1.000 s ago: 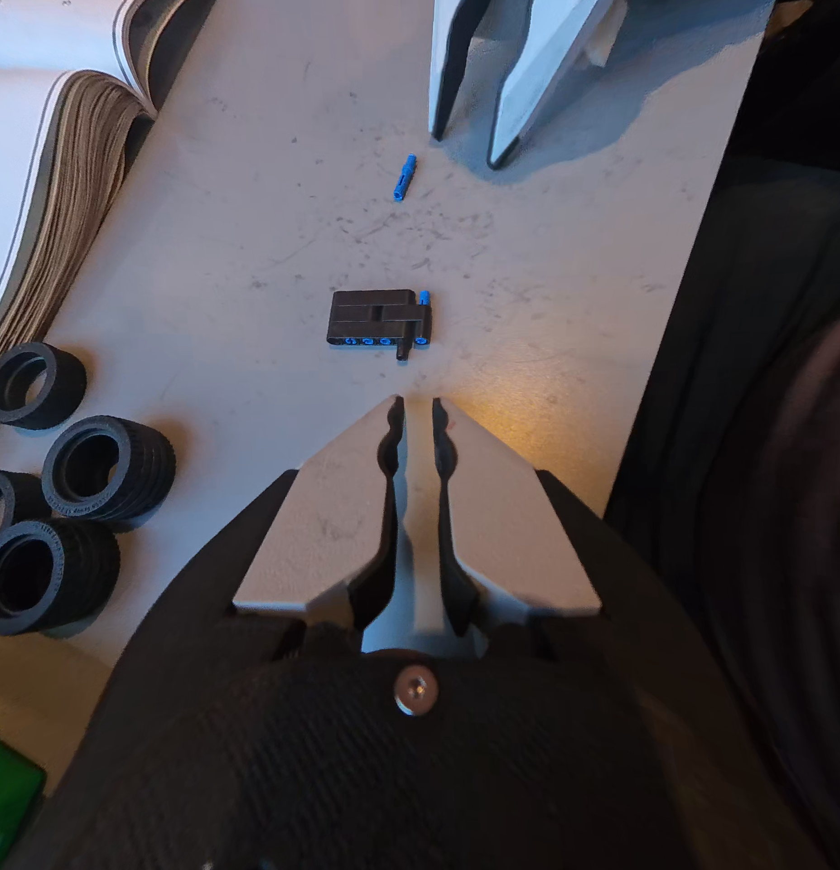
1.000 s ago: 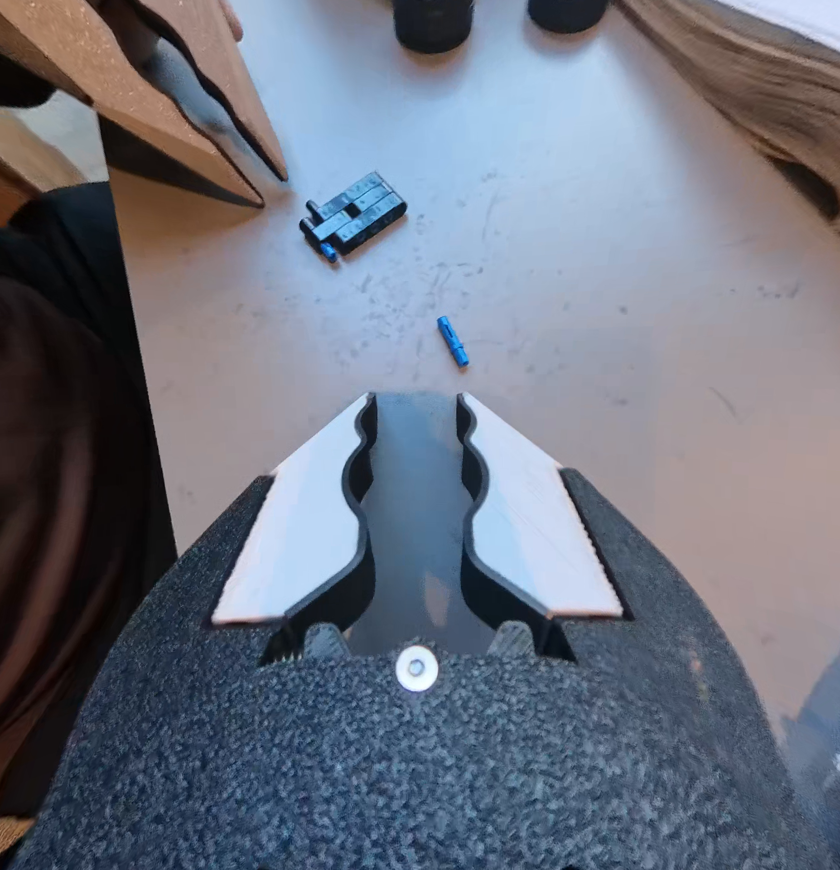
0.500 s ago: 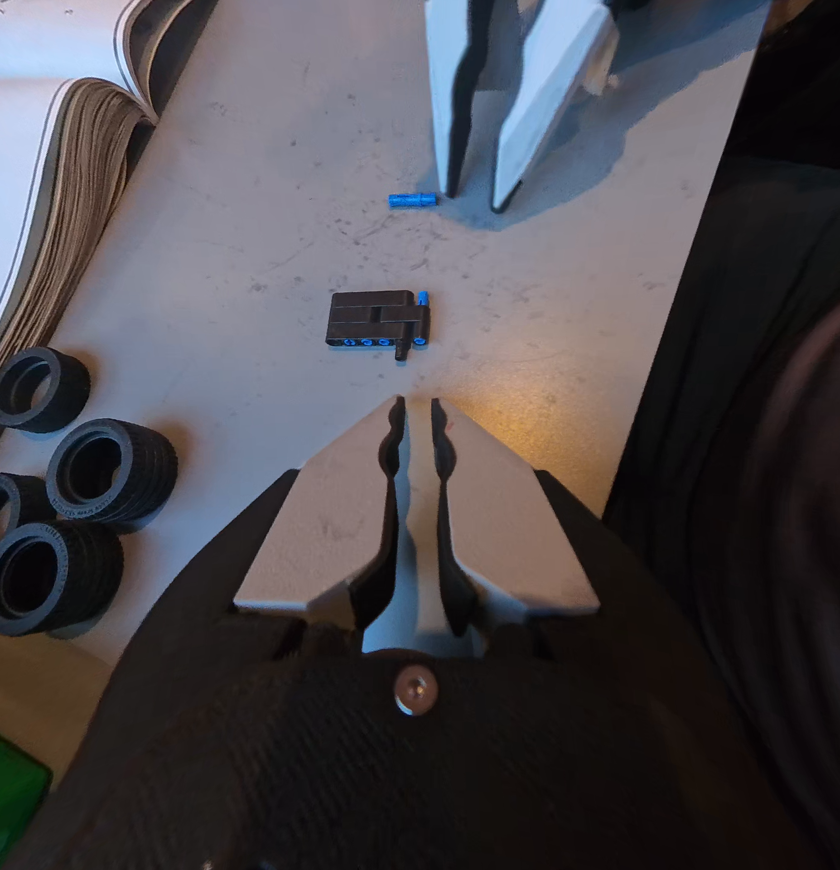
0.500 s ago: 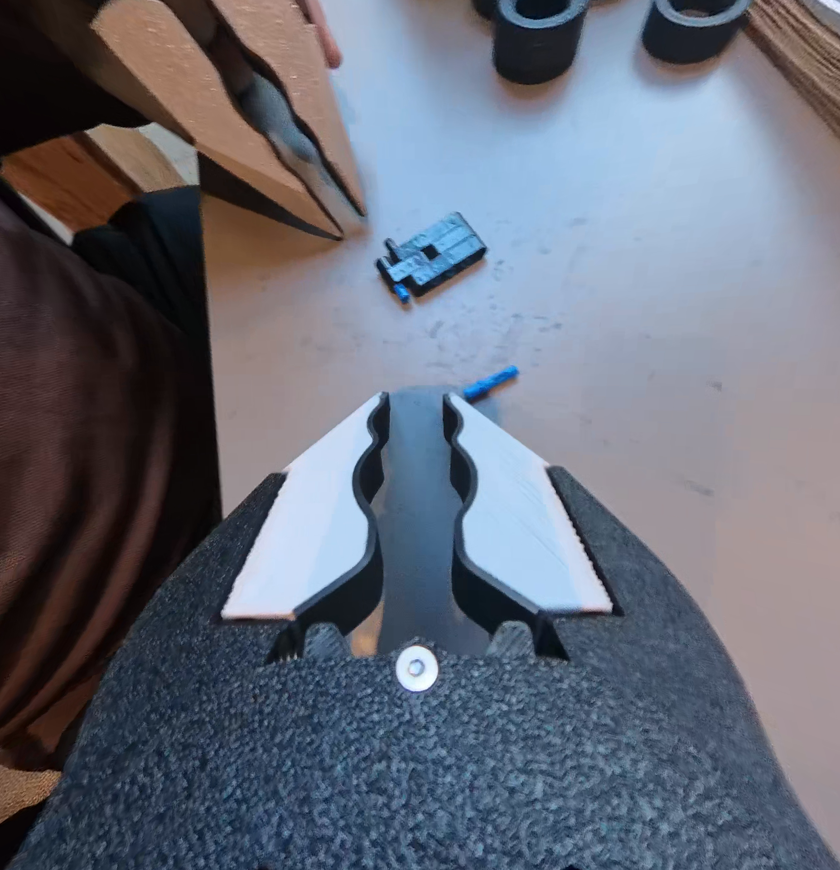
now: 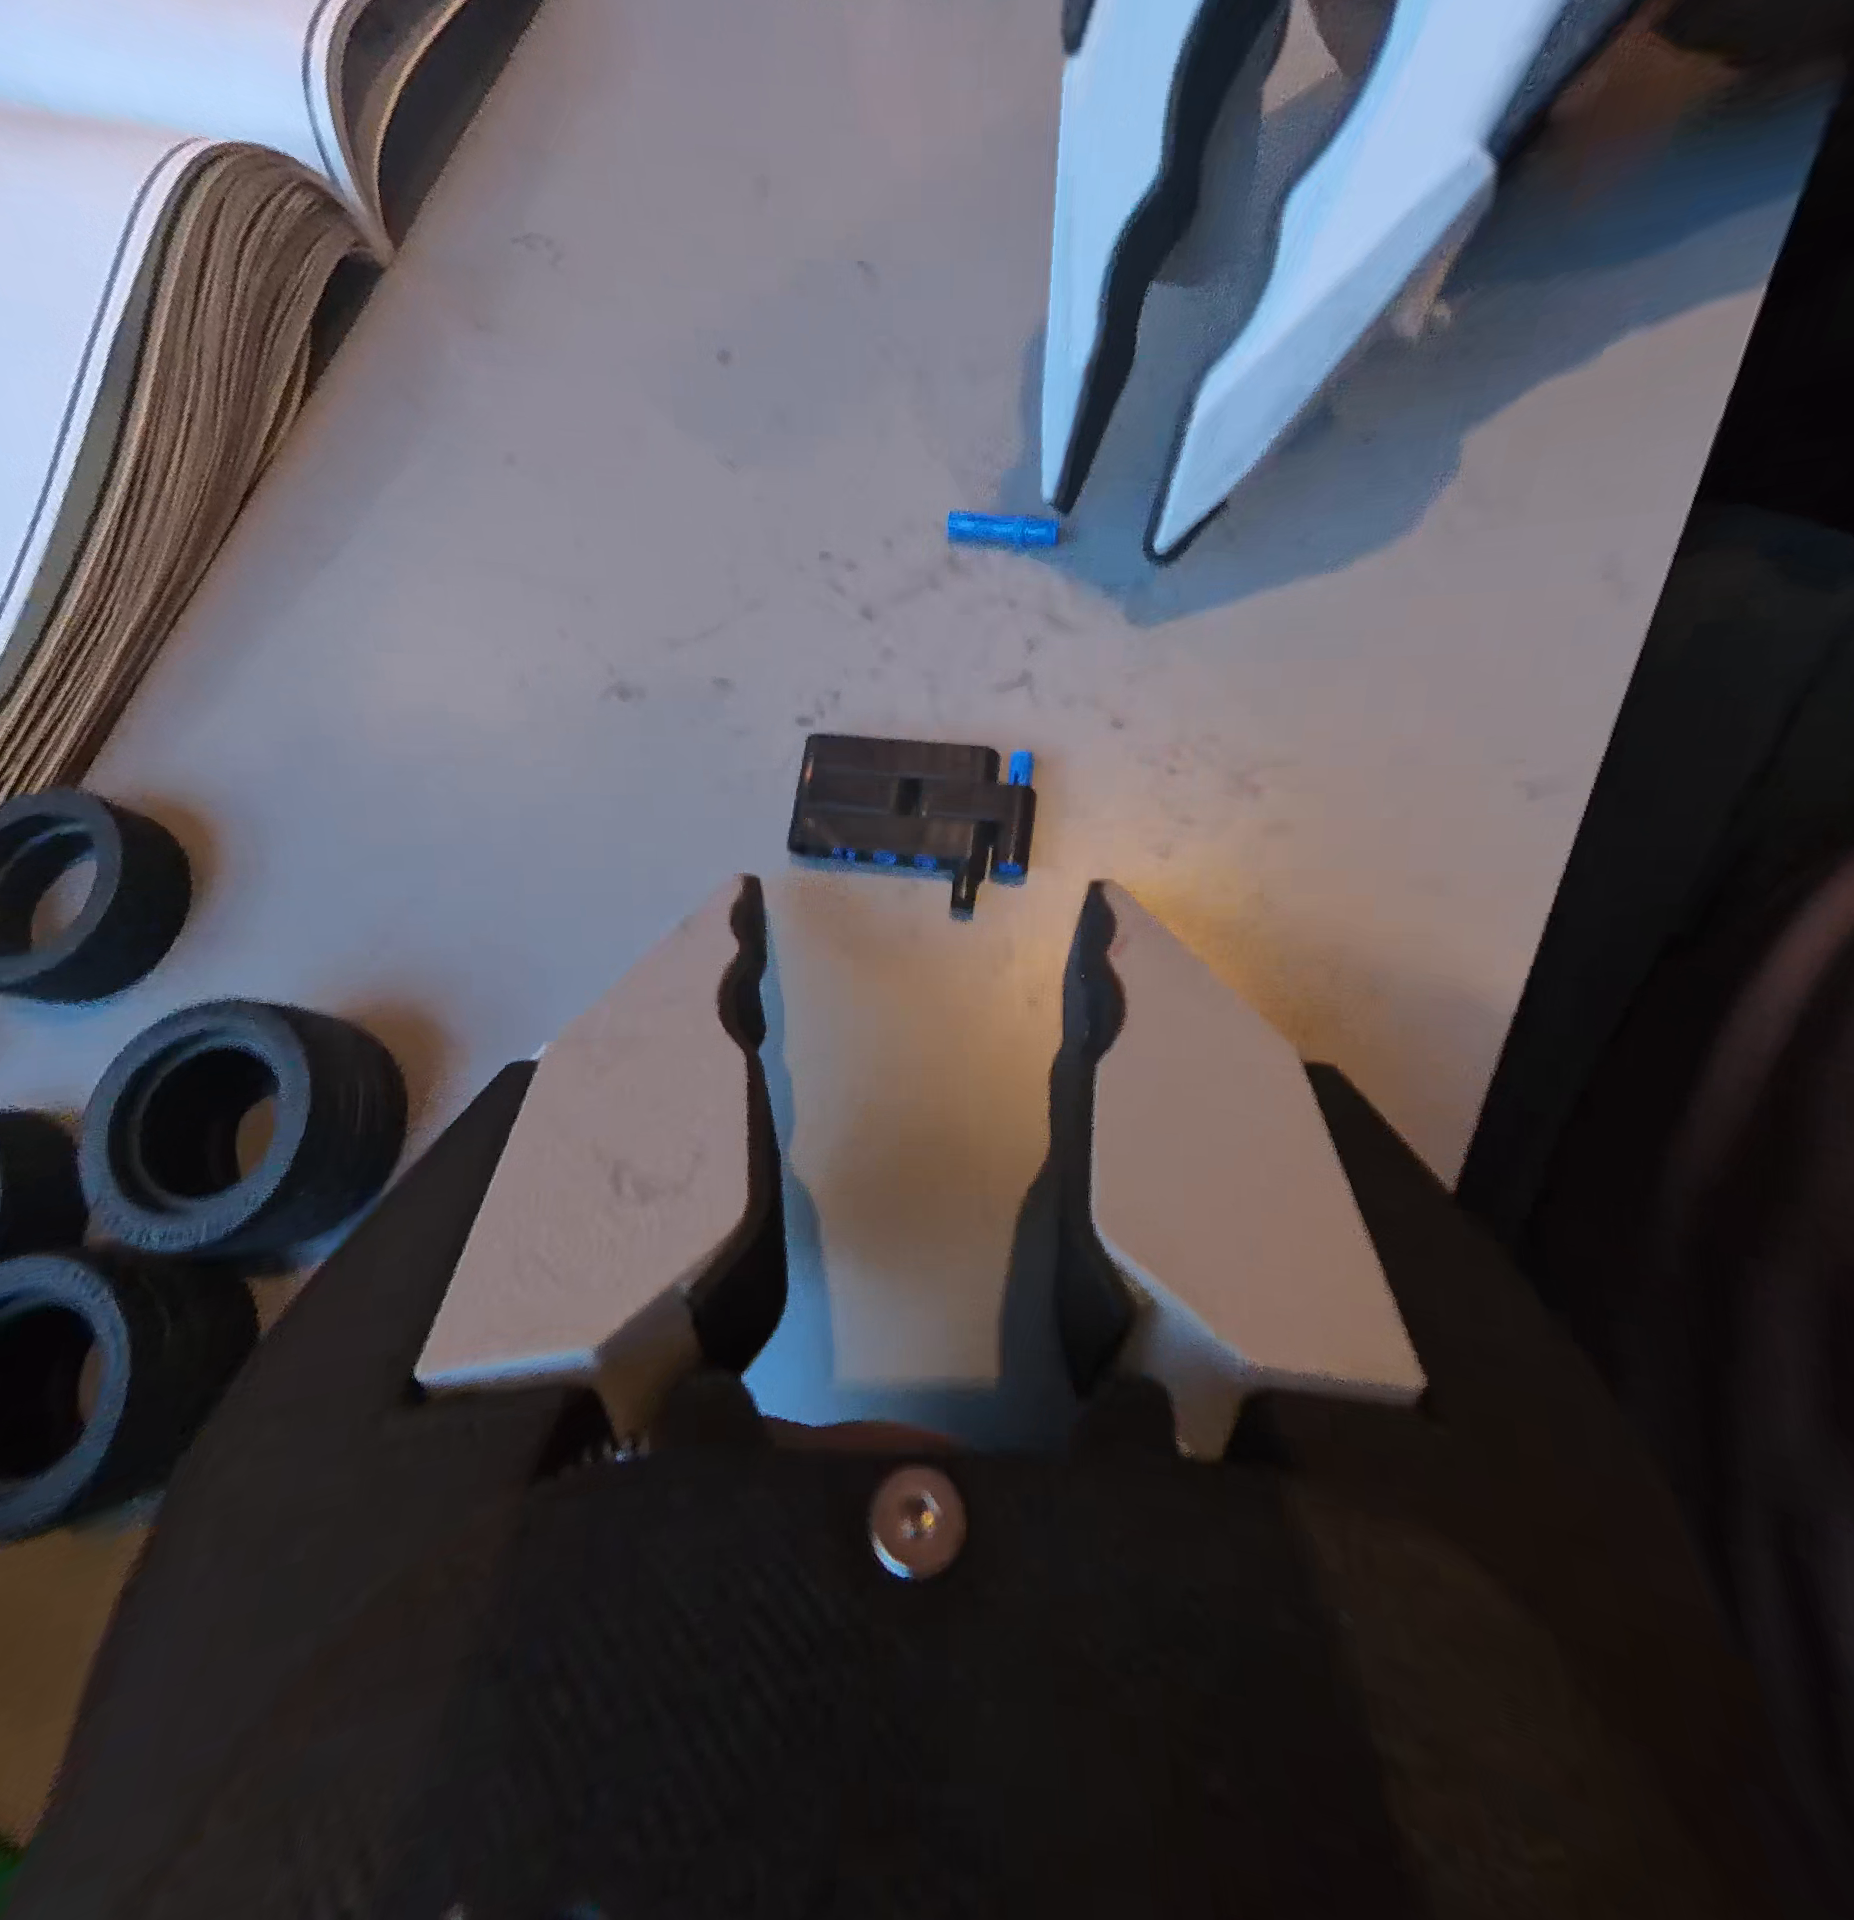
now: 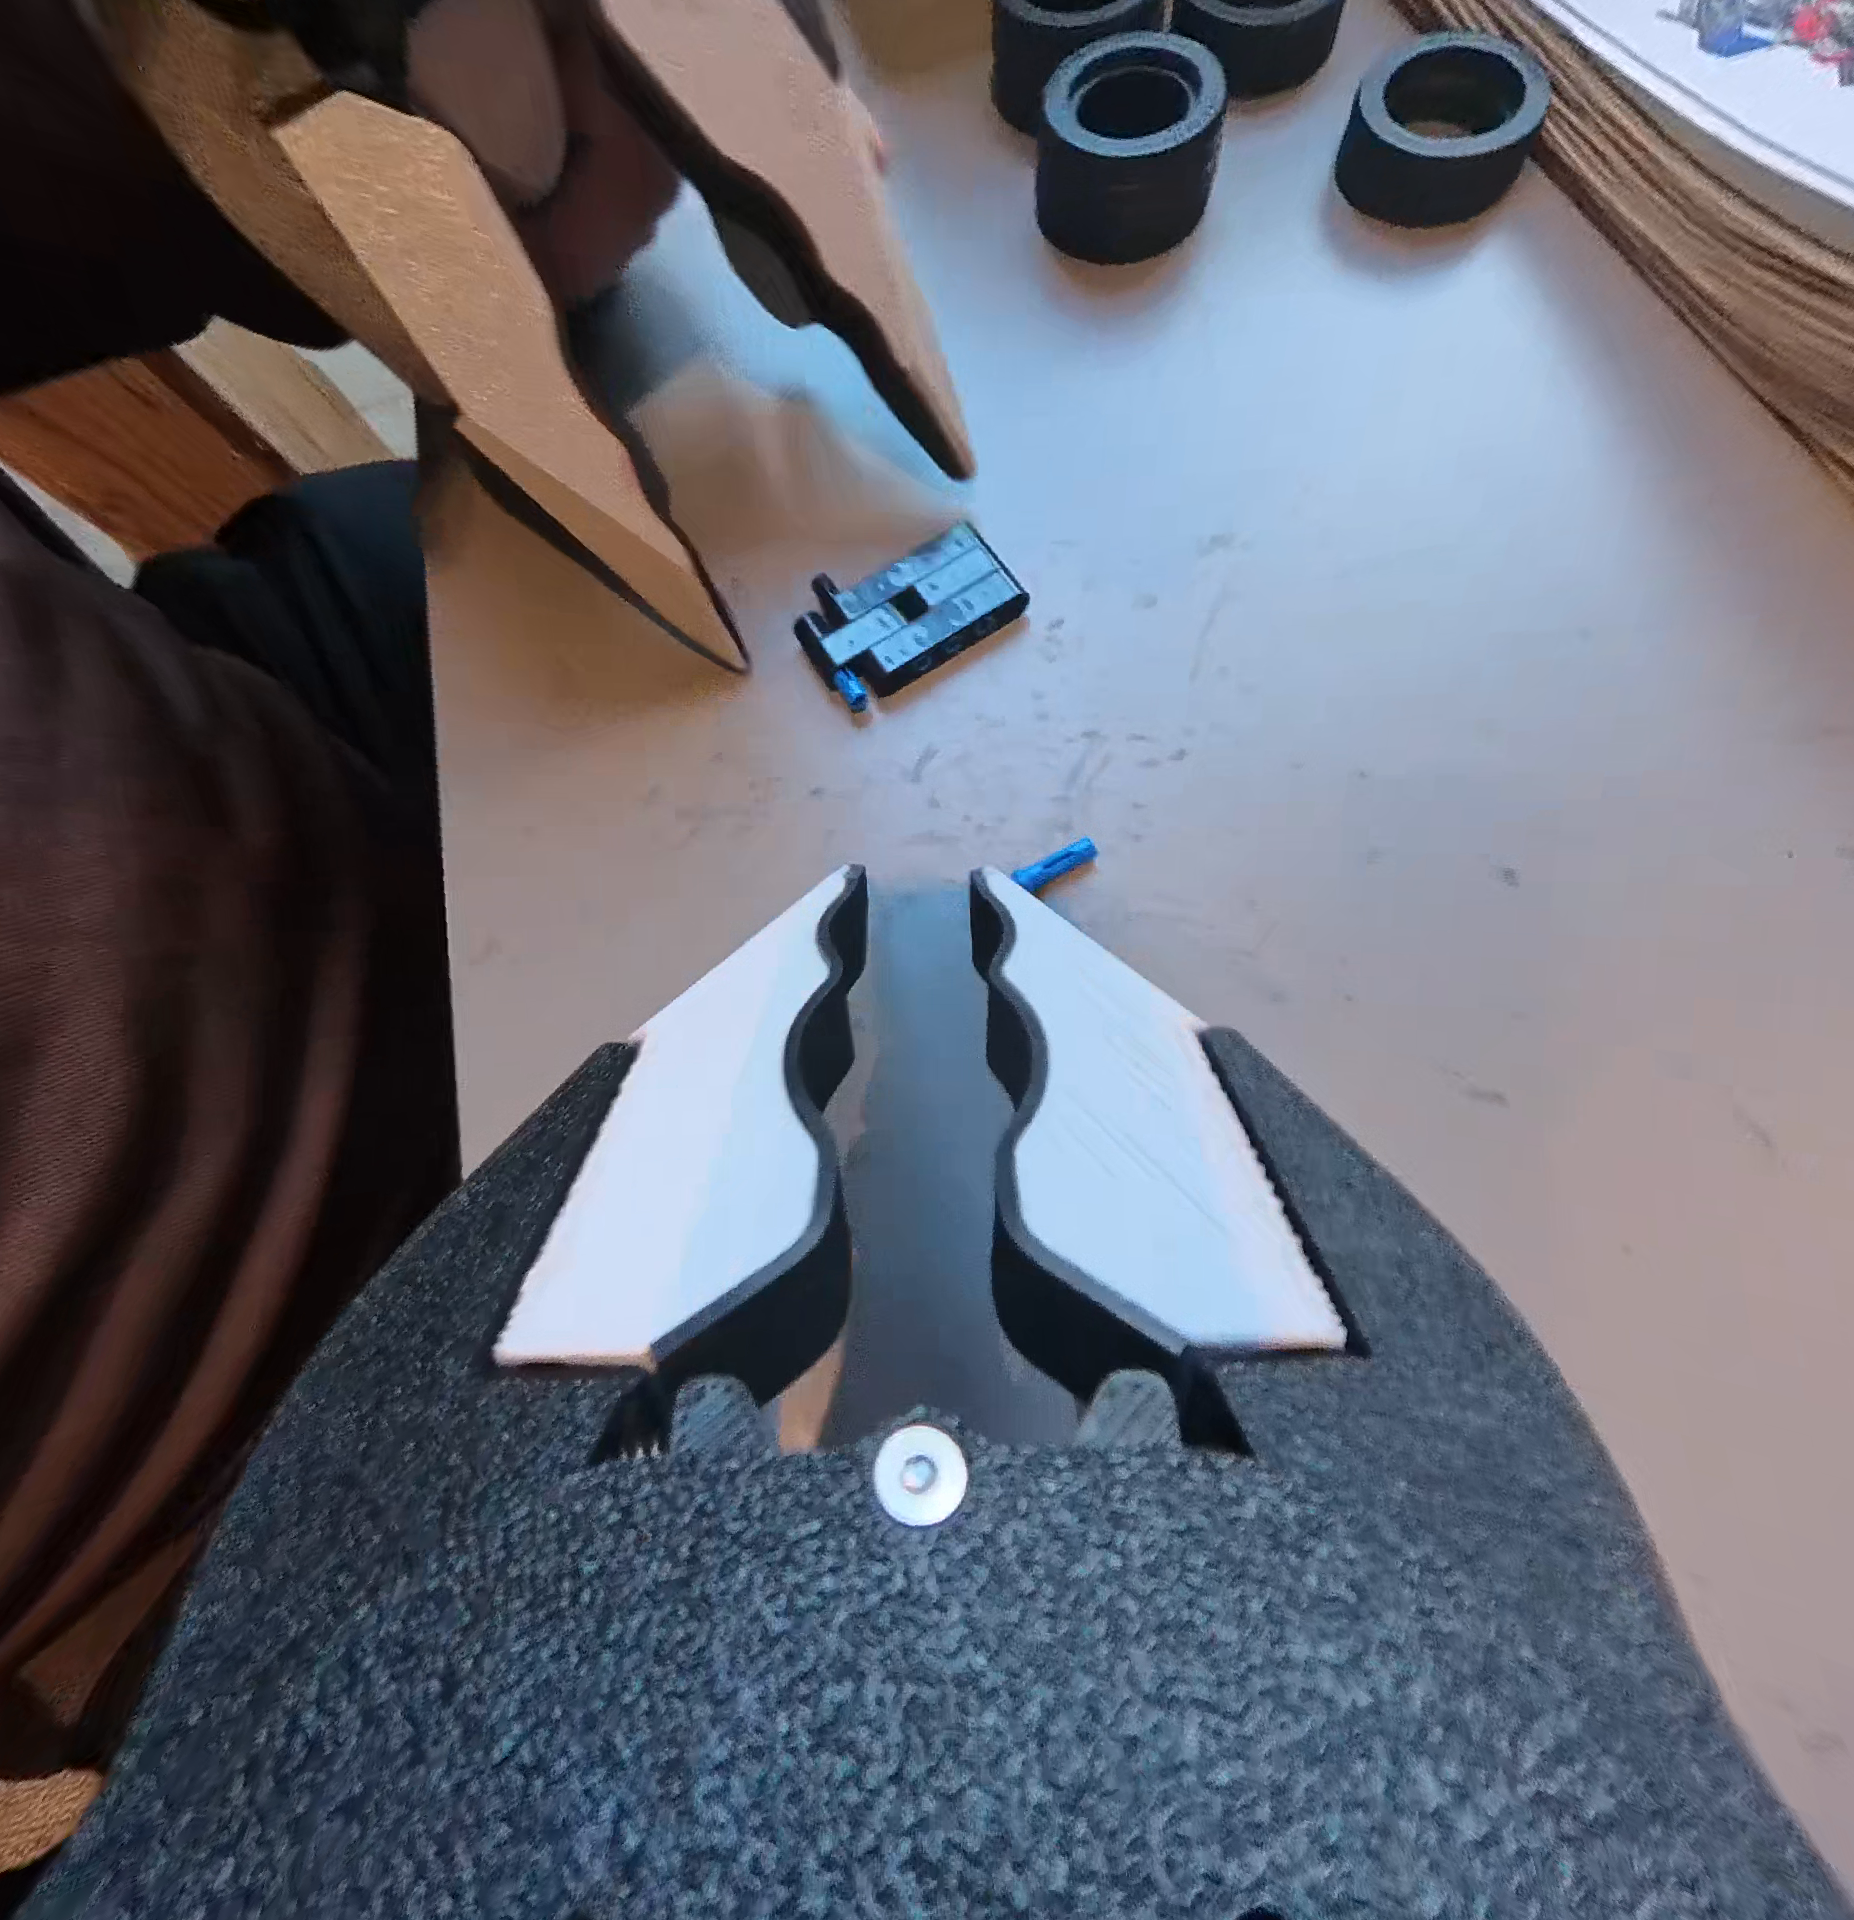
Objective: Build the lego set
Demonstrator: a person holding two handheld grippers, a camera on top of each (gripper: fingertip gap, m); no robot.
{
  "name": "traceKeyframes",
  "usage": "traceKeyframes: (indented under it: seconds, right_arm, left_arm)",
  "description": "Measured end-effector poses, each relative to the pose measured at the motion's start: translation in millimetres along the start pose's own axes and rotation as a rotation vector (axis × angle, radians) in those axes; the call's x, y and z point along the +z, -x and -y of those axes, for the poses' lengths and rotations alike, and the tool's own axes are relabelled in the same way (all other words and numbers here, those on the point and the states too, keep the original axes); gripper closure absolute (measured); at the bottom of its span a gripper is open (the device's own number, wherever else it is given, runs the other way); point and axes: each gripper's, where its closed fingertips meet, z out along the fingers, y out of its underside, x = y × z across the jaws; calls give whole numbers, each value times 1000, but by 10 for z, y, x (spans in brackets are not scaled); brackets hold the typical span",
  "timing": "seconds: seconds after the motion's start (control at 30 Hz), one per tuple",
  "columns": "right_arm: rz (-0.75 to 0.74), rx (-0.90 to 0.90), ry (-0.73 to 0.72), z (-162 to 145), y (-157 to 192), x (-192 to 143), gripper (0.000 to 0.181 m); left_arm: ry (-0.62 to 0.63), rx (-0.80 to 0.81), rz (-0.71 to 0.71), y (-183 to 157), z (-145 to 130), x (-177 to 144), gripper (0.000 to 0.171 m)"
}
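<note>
- Left wrist view: my left gripper [image 5: 923, 899] has spread its jaws wide; half a second ago they were nearly together. They hold nothing. The black assembly [image 5: 912, 805], with blue pins showing along its near edge, lies flat on the table [image 5: 590, 499] just past my fingertips at 12 o'clock, not yet between them. I judge I am lining up to straddle and pin it.
- Same view: the loose blue pin [image 5: 1001, 529] lies crosswise farther out at 12 o'clock, right by the near tip of the right gripper [image 5: 1115, 520]; a second ago it pointed away from me, so it has been nudged round. Black tyres [image 5: 242, 1132] sit at 9 o'clock, an open instruction book [image 5: 123, 312] at 10 o'clock.
- Right wrist view: my right gripper [image 6: 918, 883] has its jaws a little apart and empty. The blue pin [image 6: 1055, 862] lies just outside my right fingertip at 1 o'clock, seemingly touching it, not in the gap. I would need to shift right to take it.
- Same view: the black assembly [image 6: 918, 623] is at 12 o'clock with the left gripper [image 6: 850, 571] bracketing it from 11 o'clock. The pin is not yet fitted.
</note>
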Motion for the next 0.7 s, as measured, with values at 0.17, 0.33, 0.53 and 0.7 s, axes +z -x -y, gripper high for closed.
traceKeyframes:
  seconds: [0.17,0.33,0.53,0.7]
  right_arm:
    - [30,22,-54,54,128,-18,162]
    - [52,109,-143,201,164,-59,163]
    - [50,287,-190,340,101,56,155]
    - [223,371,-261,535,274,88,159]
  left_arm:
    - [17,-46,-70,-26,96,146,117]
    - [23,-38,-83,22,114,174,124]
    - [-79,246,72,-27,231,86,125]
    - [-325,441,130,-288,570,-150,125]
